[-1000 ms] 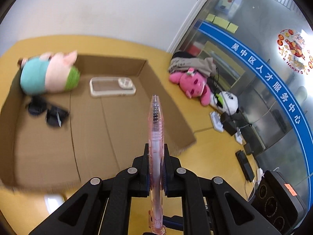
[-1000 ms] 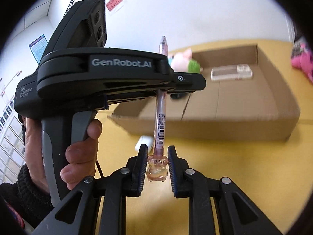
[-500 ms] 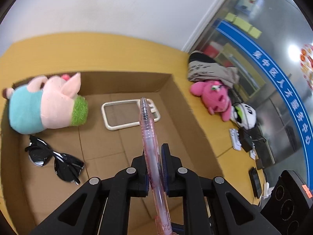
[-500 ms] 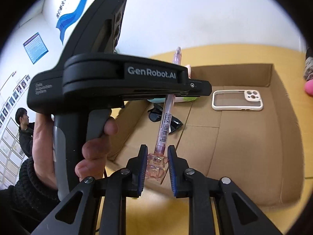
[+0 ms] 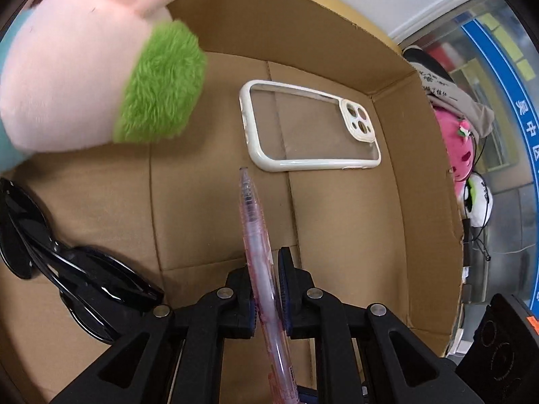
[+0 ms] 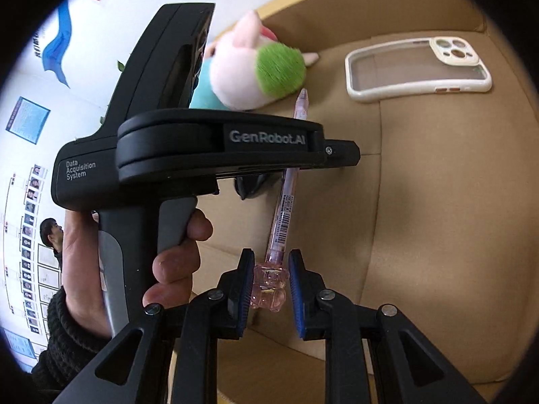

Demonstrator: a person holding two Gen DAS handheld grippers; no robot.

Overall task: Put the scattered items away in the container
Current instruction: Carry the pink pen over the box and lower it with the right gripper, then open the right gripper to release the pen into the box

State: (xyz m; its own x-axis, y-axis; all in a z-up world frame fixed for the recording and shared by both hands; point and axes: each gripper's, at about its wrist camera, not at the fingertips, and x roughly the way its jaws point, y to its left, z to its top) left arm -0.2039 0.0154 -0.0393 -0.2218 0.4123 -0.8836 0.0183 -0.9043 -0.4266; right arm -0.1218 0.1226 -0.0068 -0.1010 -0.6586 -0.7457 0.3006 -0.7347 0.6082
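— Pink and see-through, that pen (image 5: pixel 257 262): where is it against the left gripper (image 5: pixel 266 289)?
— Clamped between its closed jaws, barrel running forward, tip over the cardboard box (image 5: pixel 337 229) floor just short of the phone case (image 5: pixel 308 128).
— And the right gripper (image 6: pixel 269 289)?
— Closed on the pen's bear-shaped end cap.
— Other things inside?
— Plush pig (image 5: pixel 91 77) and black sunglasses (image 5: pixel 67 269) at left.

Pen (image 5: pixel 256 256) now lower (inside box (image 5: pixel 337 235))

Beyond the box wall I see a magenta plush toy (image 5: pixel 460 149), a black-and-white panda plush (image 5: pixel 478 200) below it, and blue wall lettering (image 5: pixel 525 114).
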